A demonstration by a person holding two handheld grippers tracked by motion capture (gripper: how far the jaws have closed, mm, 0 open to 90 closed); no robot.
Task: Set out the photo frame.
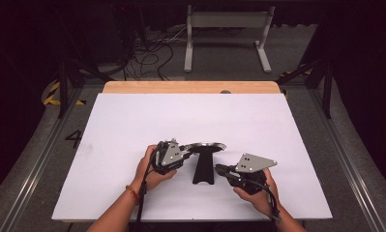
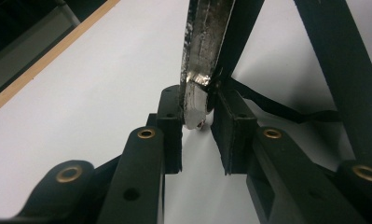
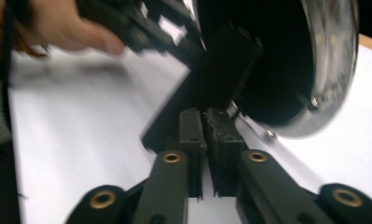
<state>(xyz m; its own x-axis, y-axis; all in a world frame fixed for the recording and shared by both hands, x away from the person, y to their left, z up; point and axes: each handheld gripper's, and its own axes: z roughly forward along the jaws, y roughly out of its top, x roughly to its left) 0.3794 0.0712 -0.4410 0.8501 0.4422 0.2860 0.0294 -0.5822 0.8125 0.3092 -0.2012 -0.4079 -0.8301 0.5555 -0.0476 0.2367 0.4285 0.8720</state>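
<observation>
A: Condition of the left gripper (image 1: 185,150)?

B: Jaws partly closed, clamped on the metal rim of the round black dish (image 1: 207,146). In the left gripper view the rim edge (image 2: 200,88) sits between the two pads, and both pads bear on it.

A: And the right gripper (image 1: 218,168)?

B: Jaws brought fully together, pads nearly touching, with nothing visible between them. The tips lie close to the black stand (image 1: 203,169); contact cannot be confirmed.

A: Location of the dish?

B: On top of the black stand, near the front of the white table (image 1: 132,121), between the two hands.

A: Obstructions?

B: The left hand (image 3: 48,28) and its gripper sit behind the dish, as seen from the right gripper view.
</observation>
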